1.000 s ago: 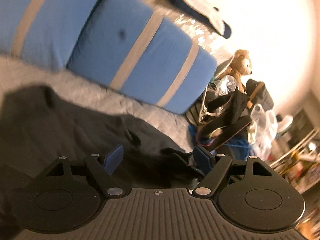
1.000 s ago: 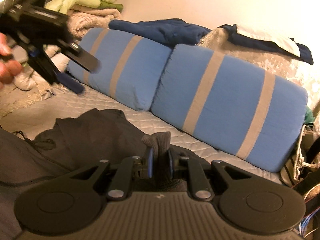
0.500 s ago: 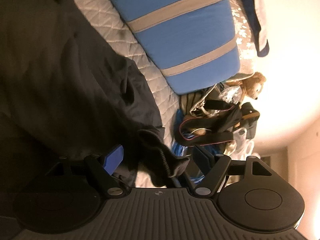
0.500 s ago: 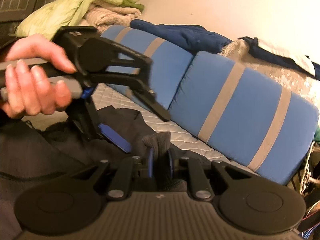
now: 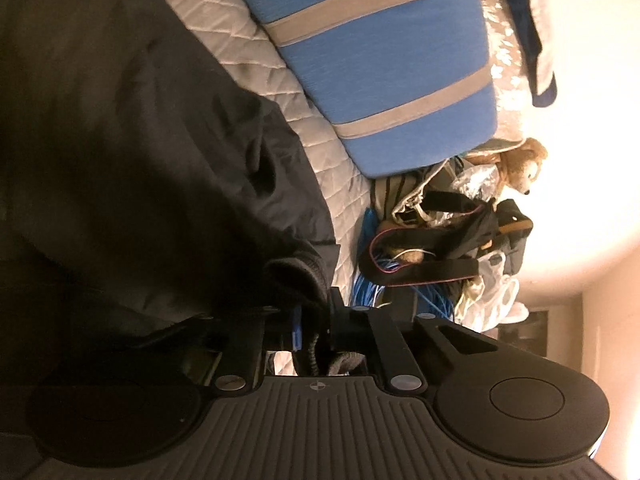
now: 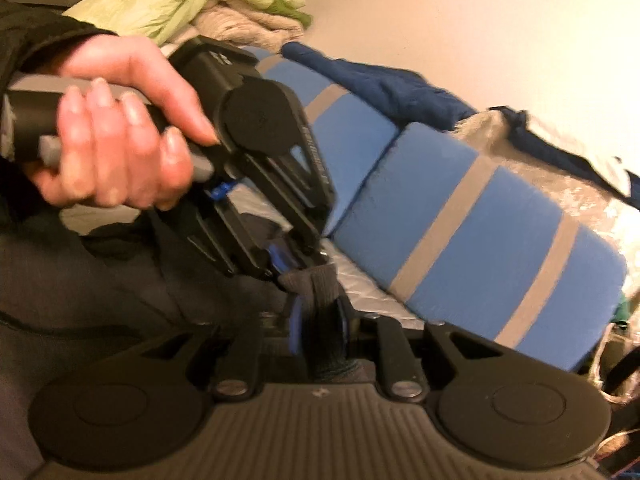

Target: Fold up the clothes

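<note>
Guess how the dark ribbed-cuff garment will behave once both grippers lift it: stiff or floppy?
Probably floppy: the dark garment lies in soft folds across the quilted cover. The ribbed cuff bunches where the right gripper and left gripper pinch it, so it likely stretches. The unheld rest will probably hang and drag.

No text, label or number can be read on anything here.
</note>
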Demonstrator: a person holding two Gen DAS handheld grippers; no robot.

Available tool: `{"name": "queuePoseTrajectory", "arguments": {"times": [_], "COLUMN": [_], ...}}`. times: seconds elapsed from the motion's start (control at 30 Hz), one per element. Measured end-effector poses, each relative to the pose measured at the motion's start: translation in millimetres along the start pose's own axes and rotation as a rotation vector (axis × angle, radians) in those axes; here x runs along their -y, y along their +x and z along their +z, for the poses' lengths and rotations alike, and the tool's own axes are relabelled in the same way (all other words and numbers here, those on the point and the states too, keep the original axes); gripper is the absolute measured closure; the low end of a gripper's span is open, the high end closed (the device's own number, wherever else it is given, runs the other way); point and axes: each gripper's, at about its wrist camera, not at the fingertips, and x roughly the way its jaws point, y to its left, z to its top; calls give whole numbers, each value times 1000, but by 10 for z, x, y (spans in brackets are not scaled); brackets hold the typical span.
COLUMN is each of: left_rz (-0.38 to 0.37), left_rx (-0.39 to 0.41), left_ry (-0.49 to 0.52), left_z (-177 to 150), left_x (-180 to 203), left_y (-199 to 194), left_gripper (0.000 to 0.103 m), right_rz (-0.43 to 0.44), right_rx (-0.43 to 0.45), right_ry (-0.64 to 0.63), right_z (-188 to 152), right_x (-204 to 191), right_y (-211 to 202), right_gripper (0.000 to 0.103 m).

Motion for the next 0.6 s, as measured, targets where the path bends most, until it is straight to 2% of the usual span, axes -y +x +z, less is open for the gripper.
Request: {"name": "queuePoseTrajectory", "arguments": {"times": [0.07,0.13,0.17,0.4,0.6], "left_rz": [4,6,6,-3,-1], "left_rx": [7,19,24,63,118], "left_ry": [25,47,53,105,194], "left_z": [-5,-3,0,6,-27], "left_x": [56,120,150,341,535], "left_y": [-26,-69,-90,-193,-272], "left_gripper": [95,97,97,97,98], "right_rz": [-29,-47,-52,-67,-94], "right_rx": [1,-5,-9,-59,-105], "right_ry": [-7,-4,0,32,73], "right_z": [-43,-100,-131,-389,-620], "right_x": [17,64,87,226,344], "right_y": [-22,-42,-53,-128,-165], "right_gripper": [54,38,36,27,26]}}
